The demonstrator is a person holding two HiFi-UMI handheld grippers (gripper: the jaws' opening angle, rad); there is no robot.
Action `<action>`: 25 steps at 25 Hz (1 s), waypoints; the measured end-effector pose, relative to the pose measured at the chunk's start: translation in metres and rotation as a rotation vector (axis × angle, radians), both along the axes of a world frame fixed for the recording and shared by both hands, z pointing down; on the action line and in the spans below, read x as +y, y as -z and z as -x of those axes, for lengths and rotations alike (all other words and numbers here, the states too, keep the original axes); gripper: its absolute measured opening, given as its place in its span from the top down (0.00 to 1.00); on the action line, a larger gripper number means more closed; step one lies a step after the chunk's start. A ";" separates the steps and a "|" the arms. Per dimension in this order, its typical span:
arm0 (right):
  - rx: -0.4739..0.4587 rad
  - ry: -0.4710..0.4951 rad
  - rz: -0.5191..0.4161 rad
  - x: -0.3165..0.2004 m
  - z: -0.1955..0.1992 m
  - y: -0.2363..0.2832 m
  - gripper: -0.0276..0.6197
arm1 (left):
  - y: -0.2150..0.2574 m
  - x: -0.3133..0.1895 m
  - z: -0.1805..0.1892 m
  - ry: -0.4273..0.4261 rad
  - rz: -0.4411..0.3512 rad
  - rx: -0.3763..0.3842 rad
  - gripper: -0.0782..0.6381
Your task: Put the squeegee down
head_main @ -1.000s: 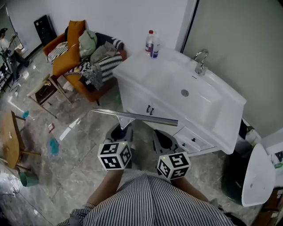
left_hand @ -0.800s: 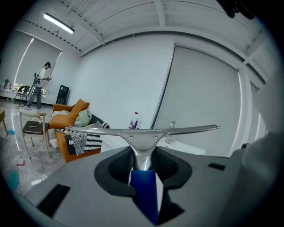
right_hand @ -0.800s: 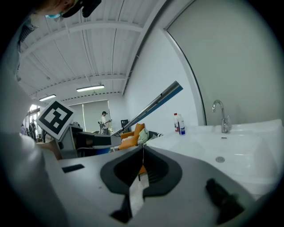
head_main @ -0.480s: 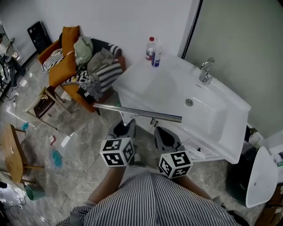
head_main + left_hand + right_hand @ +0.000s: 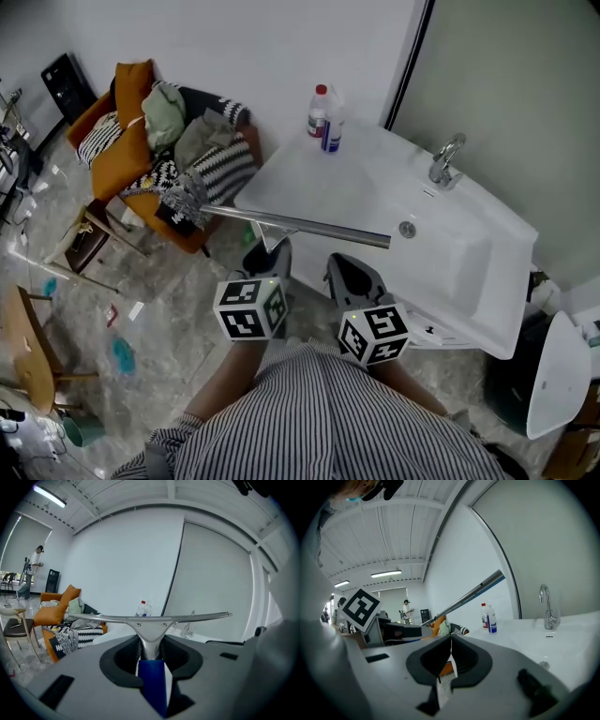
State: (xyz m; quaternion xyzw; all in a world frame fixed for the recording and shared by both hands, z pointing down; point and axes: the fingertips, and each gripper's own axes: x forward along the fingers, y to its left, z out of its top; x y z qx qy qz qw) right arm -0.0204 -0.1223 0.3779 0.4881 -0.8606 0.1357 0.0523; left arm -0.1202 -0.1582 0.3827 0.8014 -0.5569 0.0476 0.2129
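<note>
Nearest the camera is the person's striped shirt (image 5: 319, 412), with both forearms reaching forward from under it. The left gripper (image 5: 266, 261) is clenched on the squeegee (image 5: 298, 225). In the left gripper view the blue handle (image 5: 152, 681) sits clamped between the dark pads, and the metal neck rises from it to the long crossbar. The right gripper (image 5: 347, 274) is just beside the left one. Its jaws meet at the tips with nothing between them (only a sliver of the room shows through lower down).

The squeegee is off every surface, carried in the air. From the head view its bar lies roughly level across the near left corner of the white vanity (image 5: 366, 187), and its right end reaches toward the basin (image 5: 455, 258).

Beyond the bar, the vanity top carries two bottles (image 5: 324, 117) at its far edge against the wall. A chrome faucet (image 5: 445, 161) stands behind the basin, with the drain (image 5: 406, 229) in front of it.

Left of the vanity, an orange armchair (image 5: 117, 159) holds a heap of clothes (image 5: 202, 150), some of them striped black and white. A small wooden stool (image 5: 82, 234) stands on the tiled floor (image 5: 159, 309) near it. Farthest off, the left gripper view shows a person (image 5: 33, 569) standing at the end of the room.
</note>
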 end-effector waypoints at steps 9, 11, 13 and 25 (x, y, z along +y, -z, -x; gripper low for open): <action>0.000 -0.032 -0.001 -0.048 0.017 -0.004 0.93 | -0.003 -0.052 0.016 -0.032 -0.011 -0.004 0.71; 0.000 -0.033 0.006 -0.052 0.021 -0.007 0.93 | -0.006 -0.057 0.019 -0.036 -0.007 0.002 0.71; 0.002 -0.028 0.014 -0.053 0.025 -0.010 0.93 | -0.008 -0.060 0.020 -0.036 -0.002 0.006 0.71; -0.011 -0.004 0.084 -0.059 0.026 -0.029 0.93 | -0.032 -0.076 0.014 -0.048 0.066 -0.009 0.71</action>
